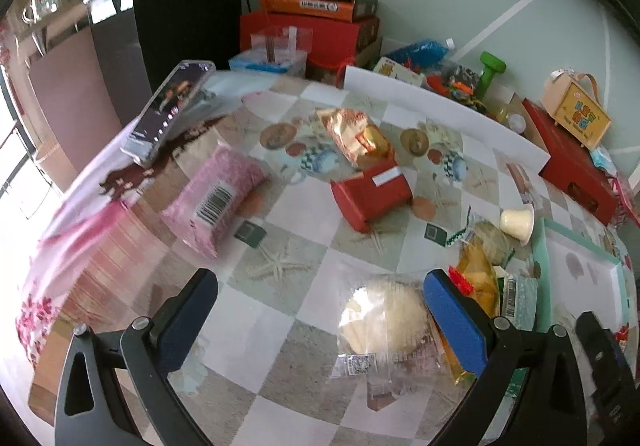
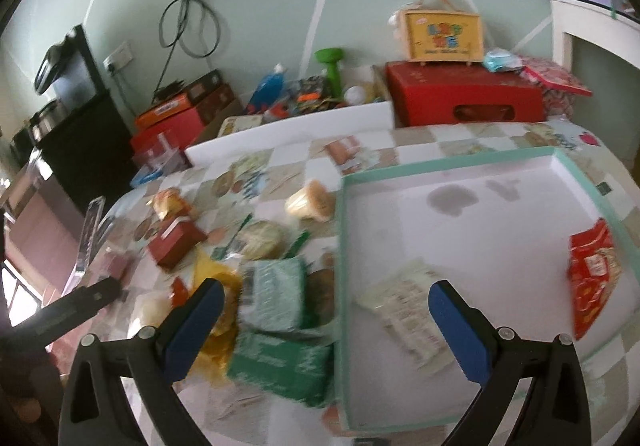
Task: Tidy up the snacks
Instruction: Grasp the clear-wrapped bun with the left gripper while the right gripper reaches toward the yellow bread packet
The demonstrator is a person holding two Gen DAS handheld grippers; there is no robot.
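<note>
Green packets (image 2: 276, 310) motion-blurred, labels unreadable

Both wrist views low, close over table (image 1: 304, 206); share red box (image 1: 370, 194).

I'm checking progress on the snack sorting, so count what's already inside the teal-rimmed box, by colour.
Red packet: 1
Pale cream packet: 1
Total in the box: 2
</note>
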